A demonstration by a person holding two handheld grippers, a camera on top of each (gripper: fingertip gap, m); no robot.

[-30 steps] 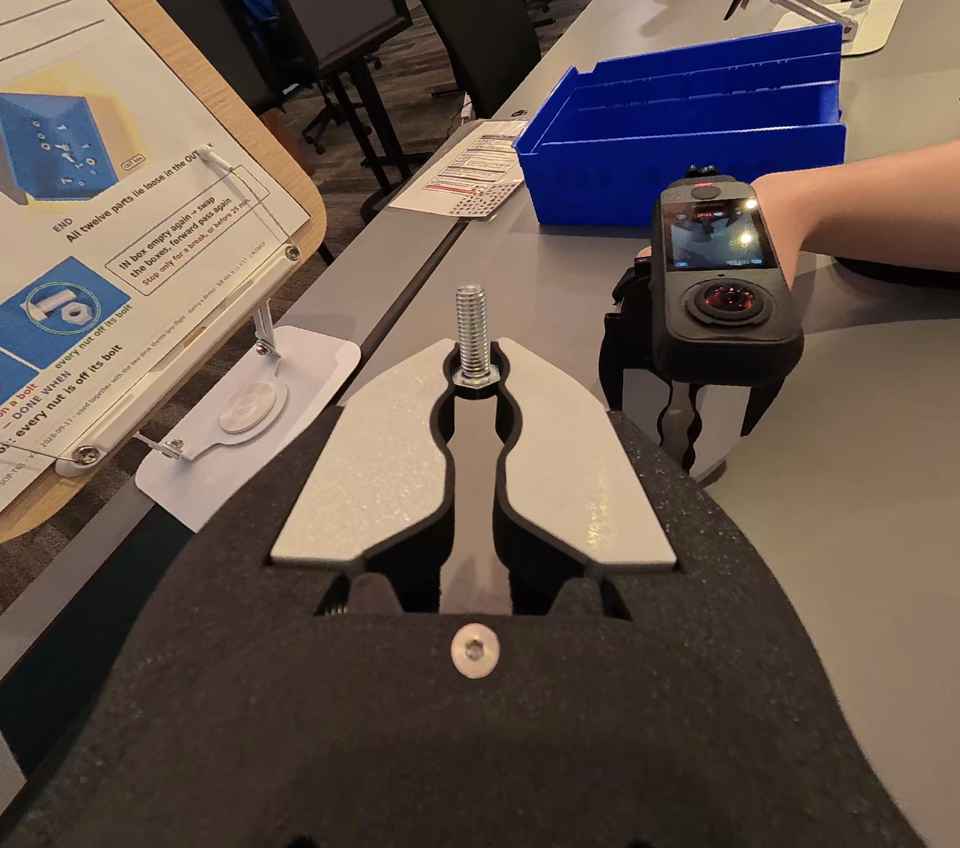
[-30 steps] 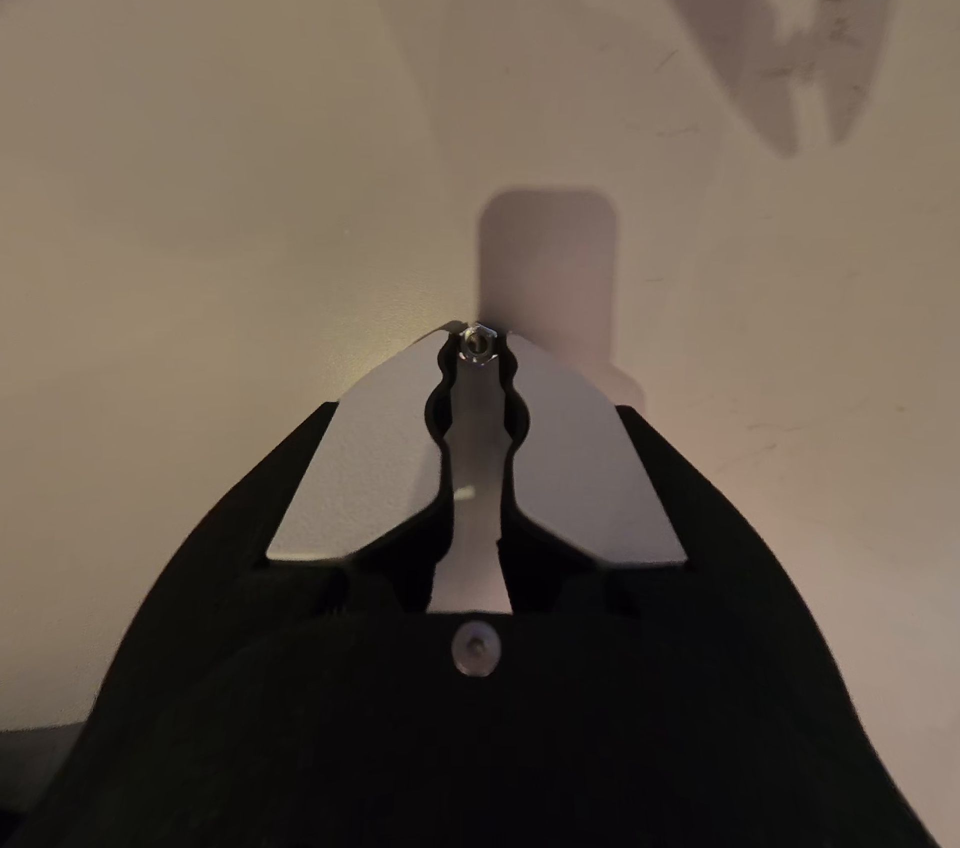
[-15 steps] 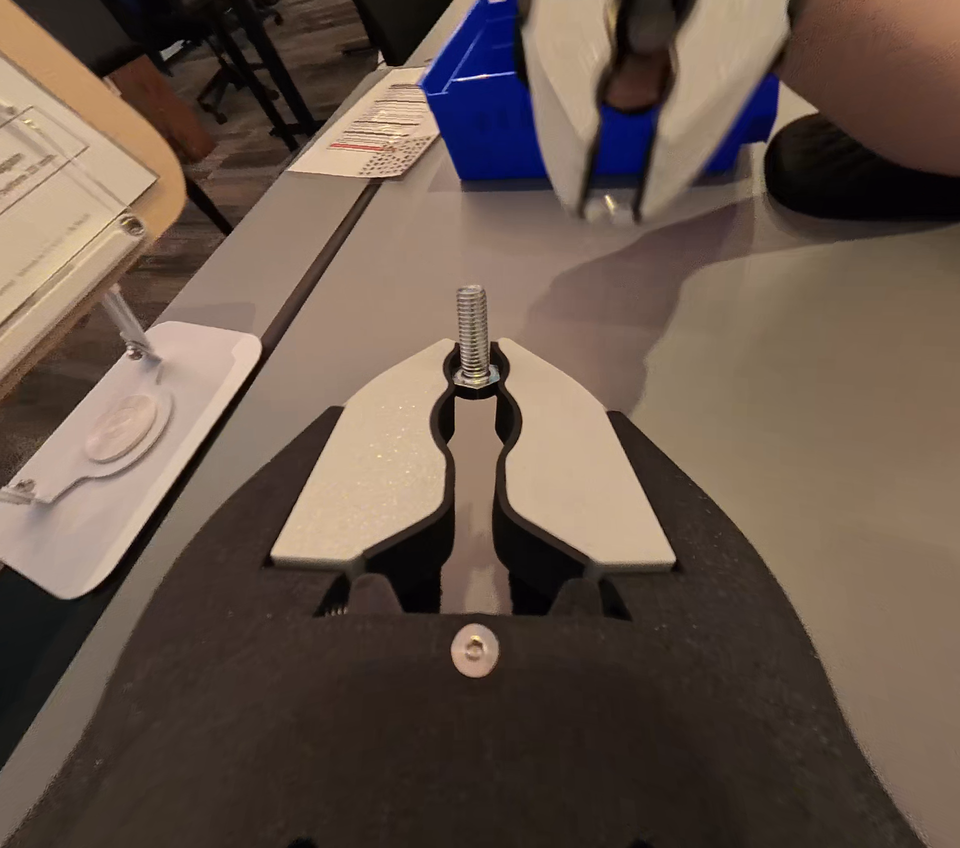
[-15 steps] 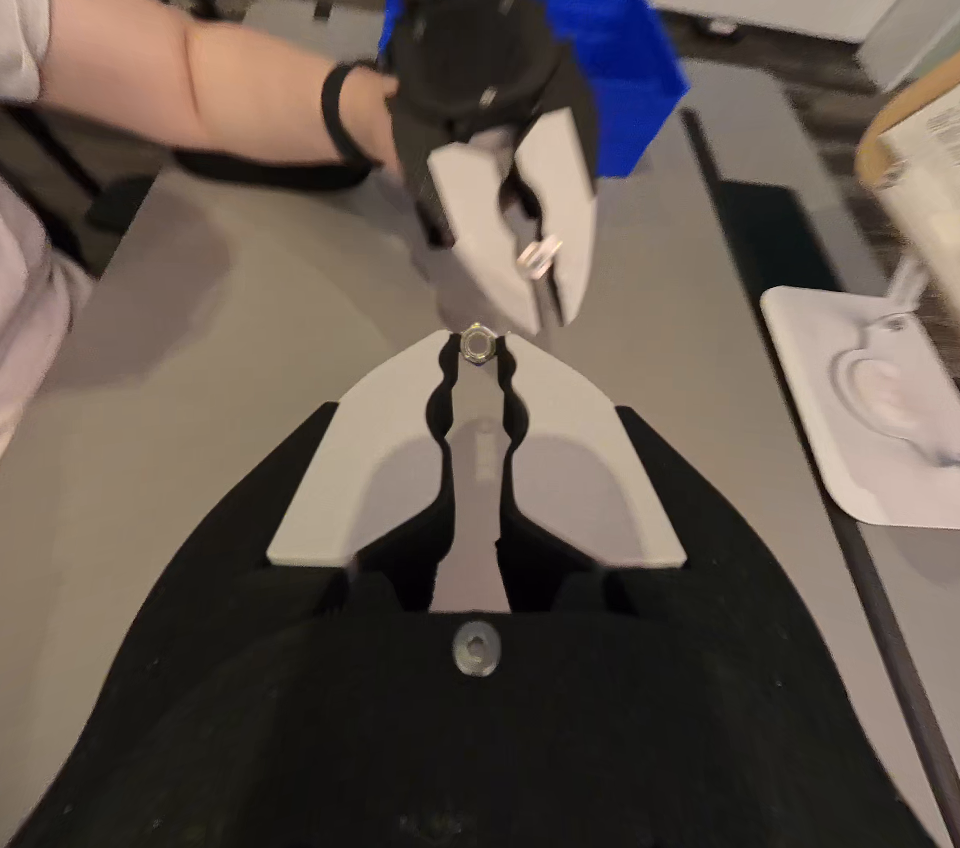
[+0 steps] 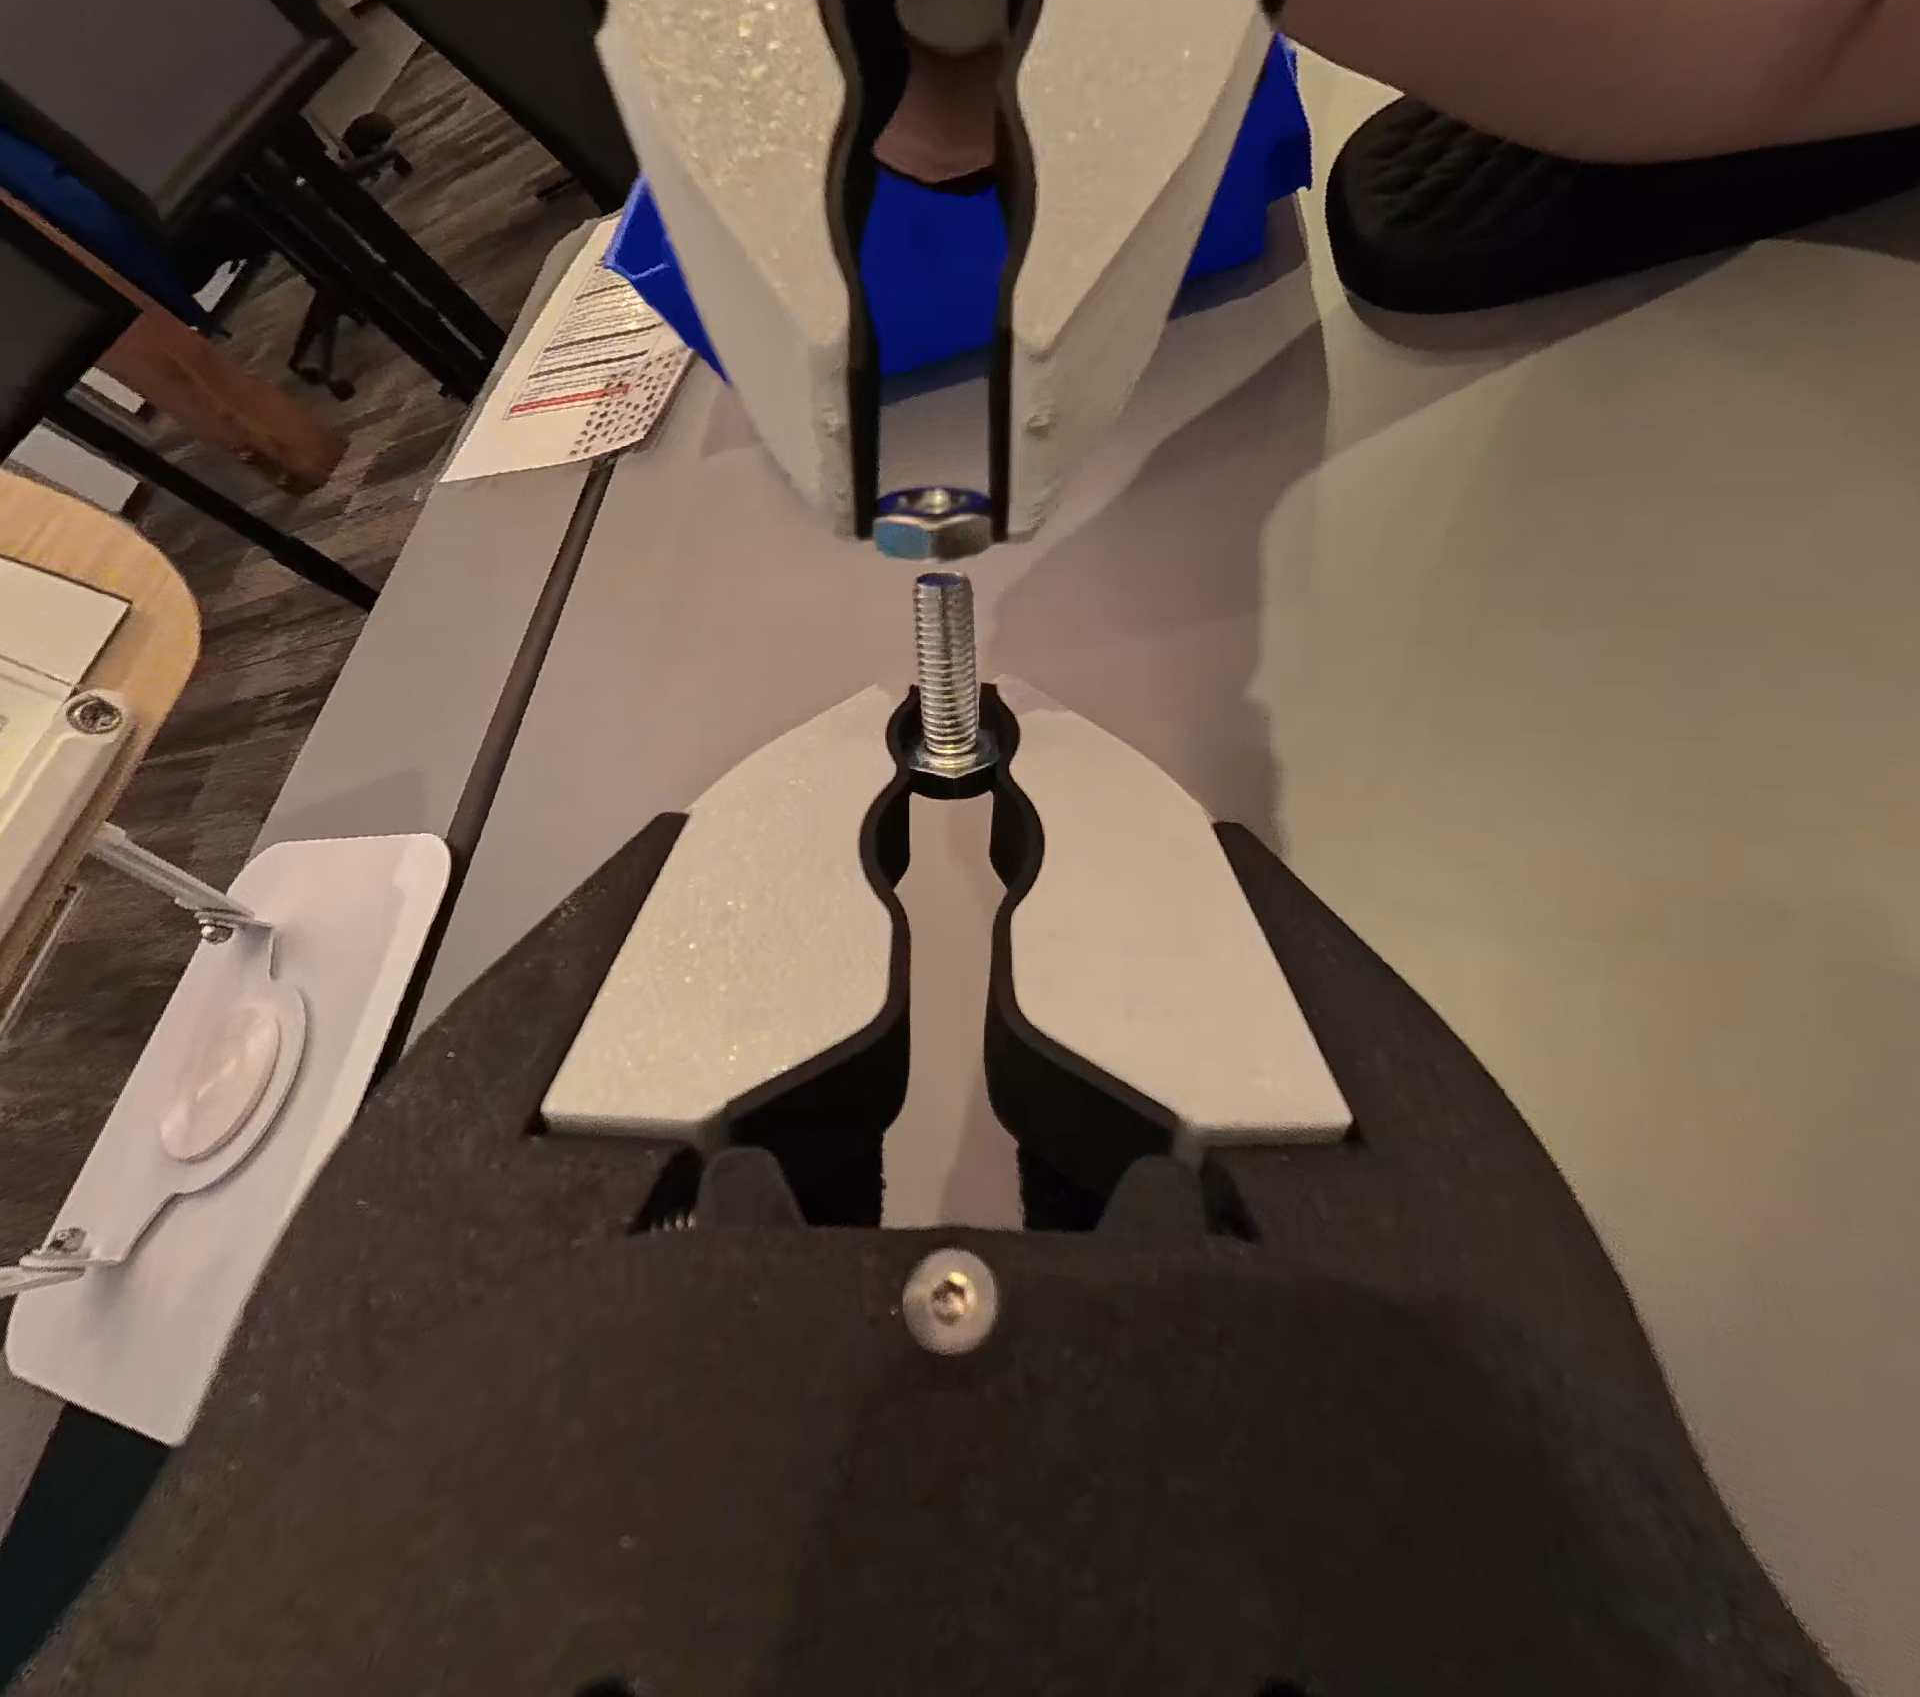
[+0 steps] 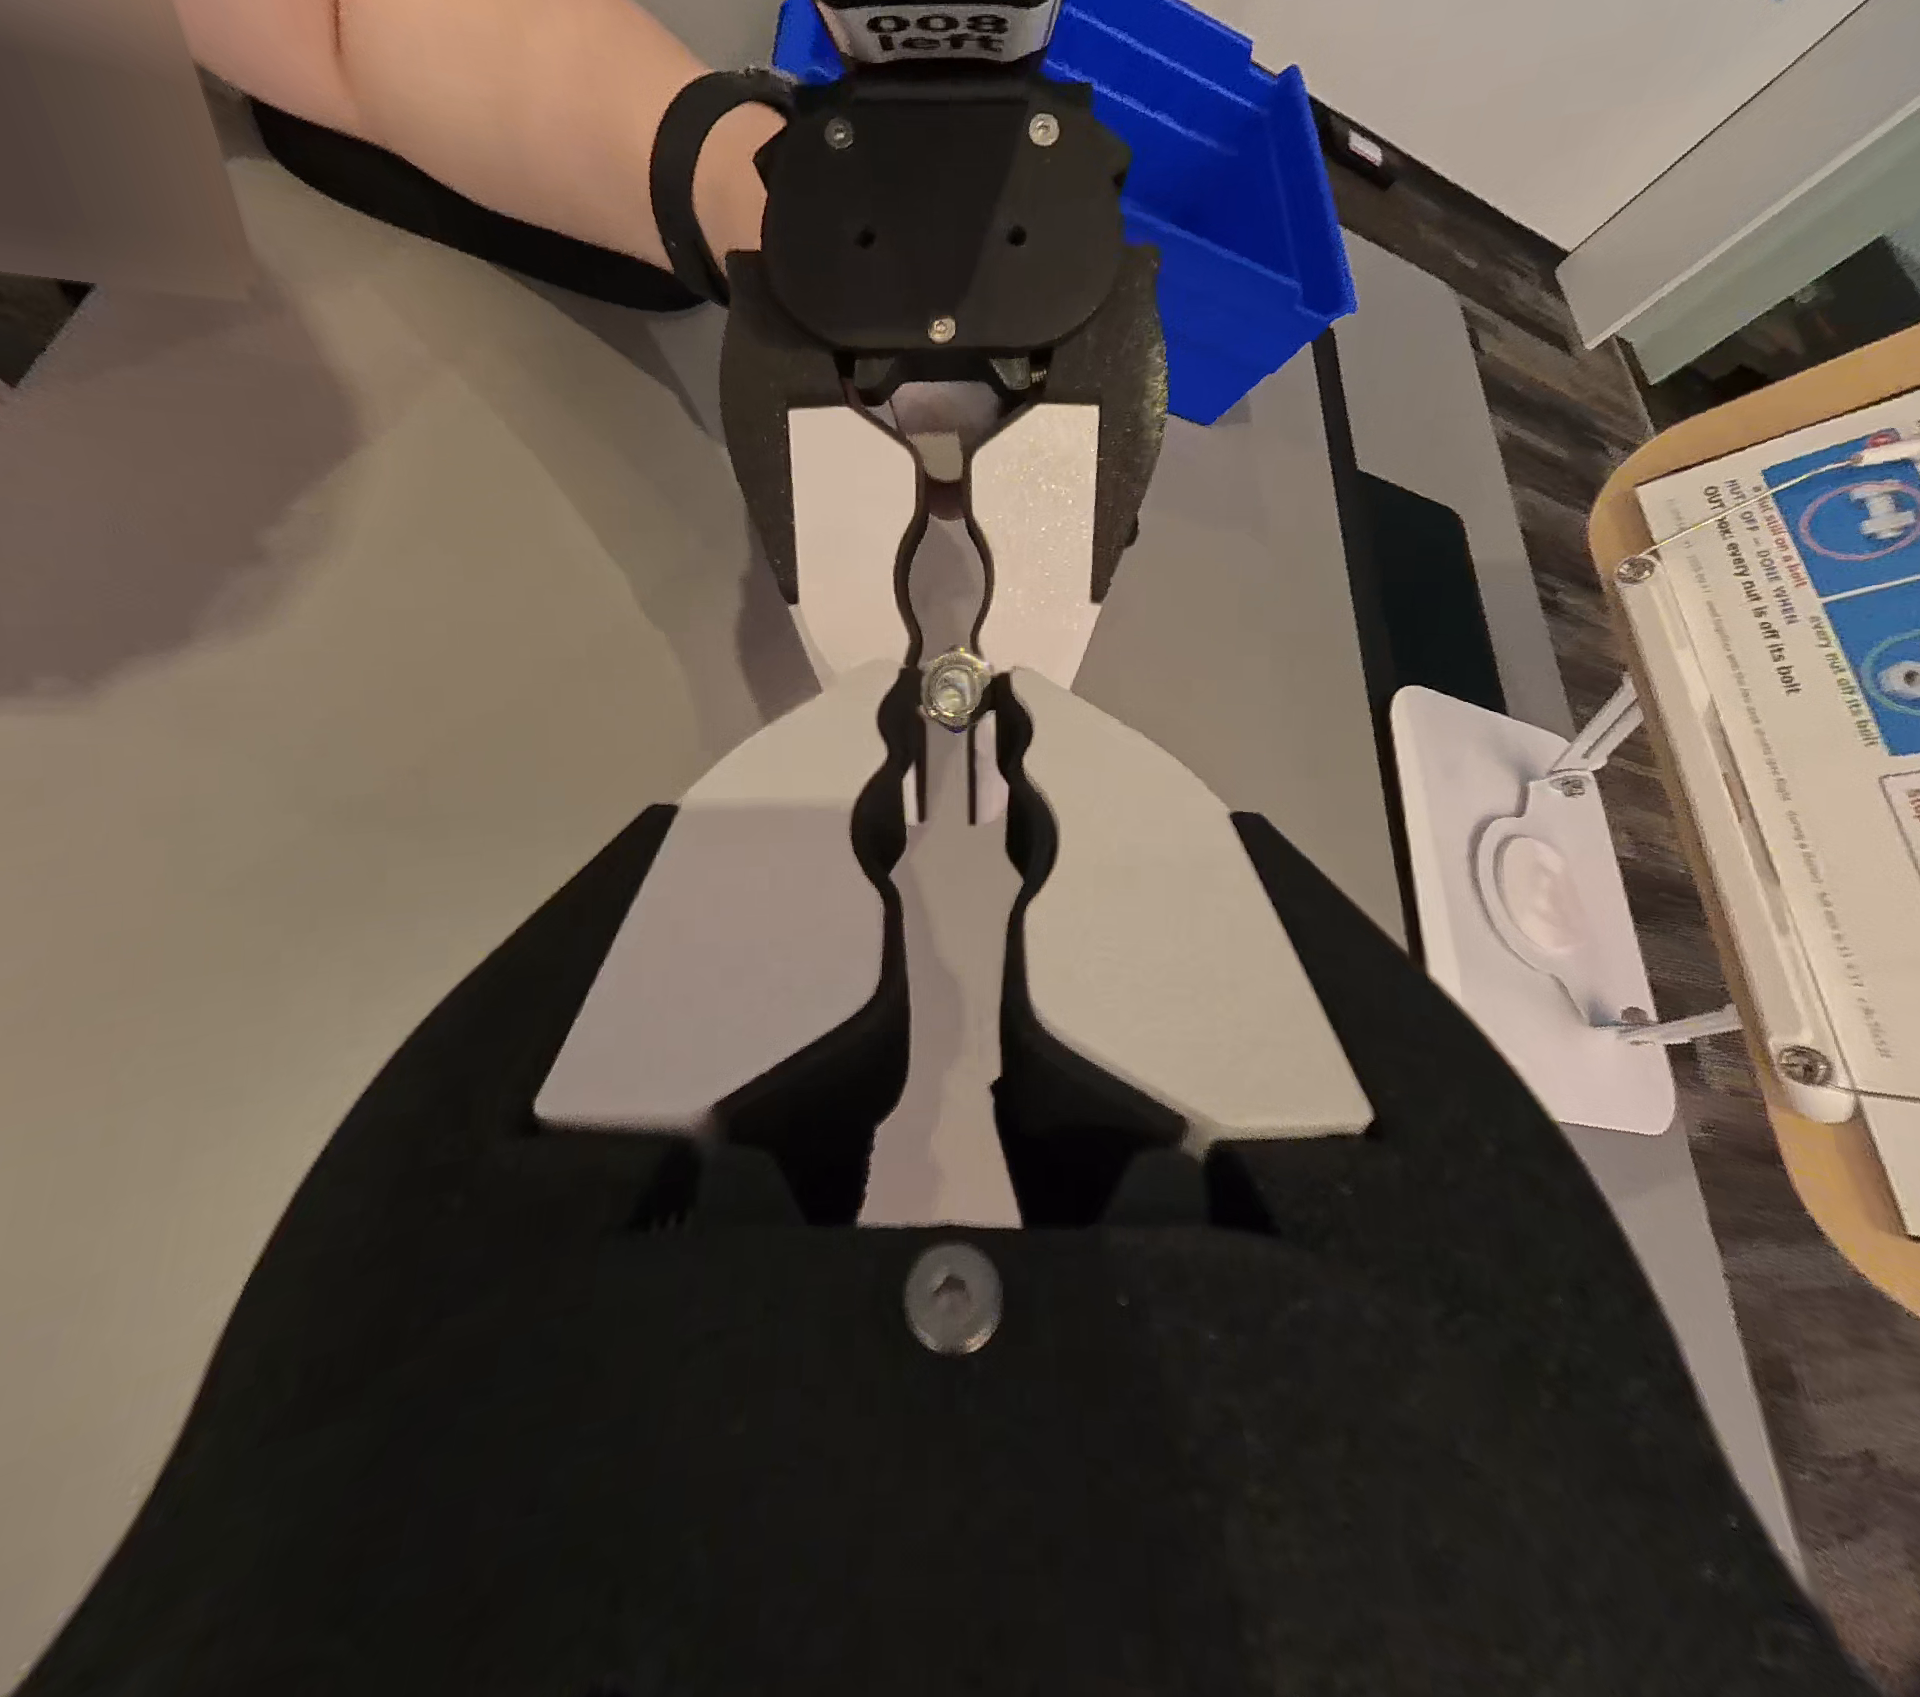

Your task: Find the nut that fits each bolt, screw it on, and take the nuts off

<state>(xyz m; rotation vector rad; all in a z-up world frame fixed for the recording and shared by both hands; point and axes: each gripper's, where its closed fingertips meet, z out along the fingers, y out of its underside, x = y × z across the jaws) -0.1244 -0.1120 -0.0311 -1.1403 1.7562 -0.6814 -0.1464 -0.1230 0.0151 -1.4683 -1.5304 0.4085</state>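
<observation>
Left claw [image 5: 948,748] clamps 1 bolt [image 5: 941,671] upright by its head; right claw [image 5: 928,527] pinches 1 nut [image 5: 928,533] just above its tip. Advice: keep the bore coaxial, lower gently, then rotate.

Grey table [image 5: 1558,712] has a blue bin [image 6: 1226,193] at the back, a printed sheet [image 5: 582,390] and a white stand base [image 5: 208,1128] along its edge.
</observation>
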